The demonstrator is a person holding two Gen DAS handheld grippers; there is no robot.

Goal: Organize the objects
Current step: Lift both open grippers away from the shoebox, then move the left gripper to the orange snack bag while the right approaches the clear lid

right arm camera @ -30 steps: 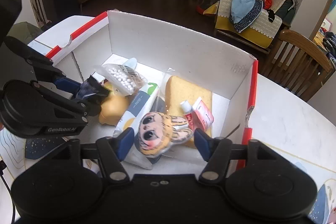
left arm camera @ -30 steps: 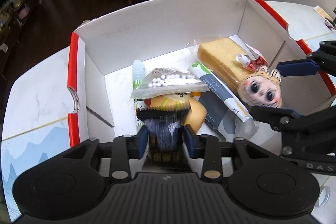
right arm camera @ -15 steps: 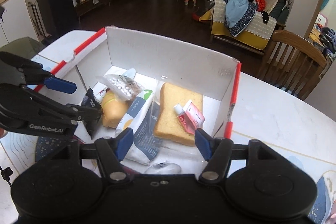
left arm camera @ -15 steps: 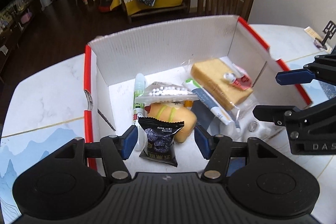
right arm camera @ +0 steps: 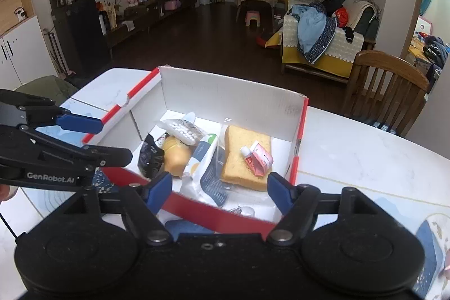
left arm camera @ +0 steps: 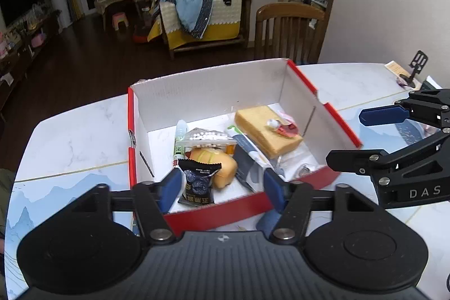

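— While the box (left arm camera: 213,92) is surveyed on the bench (left arm camera: 76,131), what is counted inside?

— One black packet (left arm camera: 198,182), one bread slice (left arm camera: 267,131).

— And what is changed?

— The left gripper (left arm camera: 219,189) and right gripper (right arm camera: 219,189) are seen apart, drawn back; the packet was released.

Left wrist view: close, above near rim of red-edged box (left arm camera: 323,100), facing sofa and chair at frame top. Right wrist view: similar height, angled from box's (right arm camera: 302,120) other near corner. Shared: box interior, bread slice (left arm camera: 267,128) (right arm camera: 244,156), sofa.
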